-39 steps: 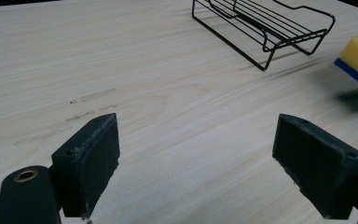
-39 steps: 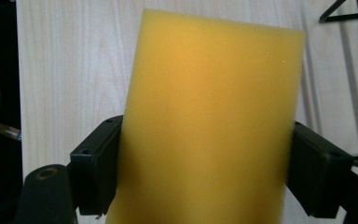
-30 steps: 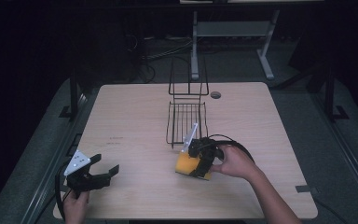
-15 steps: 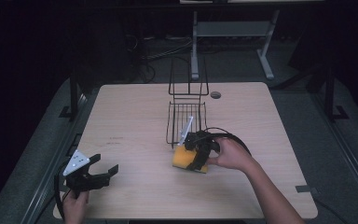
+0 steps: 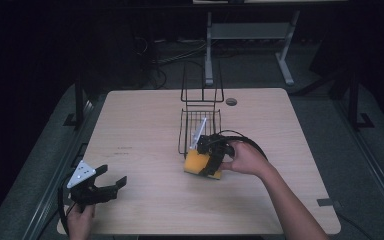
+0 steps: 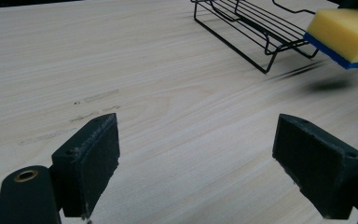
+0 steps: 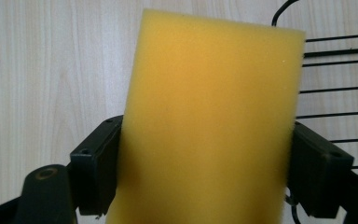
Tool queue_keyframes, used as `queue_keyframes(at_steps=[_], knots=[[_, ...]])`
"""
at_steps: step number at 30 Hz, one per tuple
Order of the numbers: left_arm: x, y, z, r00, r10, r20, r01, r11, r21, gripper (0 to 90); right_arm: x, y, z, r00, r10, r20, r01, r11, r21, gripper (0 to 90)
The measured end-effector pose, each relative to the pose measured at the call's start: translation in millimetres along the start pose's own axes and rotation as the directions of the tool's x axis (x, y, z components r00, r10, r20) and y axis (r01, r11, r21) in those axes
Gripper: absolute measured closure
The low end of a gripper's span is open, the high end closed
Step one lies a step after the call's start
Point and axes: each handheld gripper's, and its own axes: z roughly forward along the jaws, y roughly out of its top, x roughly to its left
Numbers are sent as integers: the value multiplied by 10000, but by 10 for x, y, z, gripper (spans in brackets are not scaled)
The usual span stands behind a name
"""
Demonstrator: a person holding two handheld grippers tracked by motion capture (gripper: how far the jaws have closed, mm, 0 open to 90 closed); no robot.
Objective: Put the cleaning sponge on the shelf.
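Note:
A yellow sponge [image 5: 196, 162] with a blue underside hangs just above the table, at the near end of a black wire rack [image 5: 200, 125]. My right gripper [image 5: 207, 159] is shut on it, one pad against each long side. In the right gripper view the sponge [image 7: 209, 116] stands upright between the jaws of that gripper [image 7: 207, 170] and hides most of what lies ahead. My left gripper [image 5: 112, 176] sits at the table's near left corner, open with nothing between its pads [image 6: 91, 161]. From it I see the sponge [image 6: 345, 35] casting a shadow on the wood beside the rack [image 6: 256, 28].
The rack has a flat wire bed and an upright wire back at its far end. The wooden table [image 5: 145, 115] has a round cable hole [image 5: 231, 101] at the back. A cable loops from the right gripper. Dark floor and a metal stand lie beyond.
My right gripper has carried the sponge a little farther from the near edge, toward the rack. The left gripper has stayed put and open.

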Motion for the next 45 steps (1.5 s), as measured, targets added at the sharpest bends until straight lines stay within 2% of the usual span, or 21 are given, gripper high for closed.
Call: queue_keyframes(at_steps=[6, 22, 39, 40, 45], knots=[[-1, 2, 2, 10000, 25, 1, -25, 10000, 0, 141, -44, 45, -34, 9999, -37, 104, 36, 10000, 78, 210], [-1, 7, -2, 10000, 16, -6, -16, 10000, -40, 141, -209, 96, -32, 10000, 92, -2, -92, 9999, 56, 210], [-29, 15, 23, 9999, 118, 38, -118, 9999, 3, 141, -367, 25, 19, 9989, 470, -58, -470, 9989, 10, 209], [-27, 13, 25, 10000, 82, 35, -82, 10000, 9, 141, -360, 35, 9, 9994, 351, -62, -352, 9993, -86, 209], [-33, 14, 25, 9999, 121, 37, -121, 9999, 7, 140, -386, 60, 17, 9996, 250, 105, -253, 9994, 245, 209]])
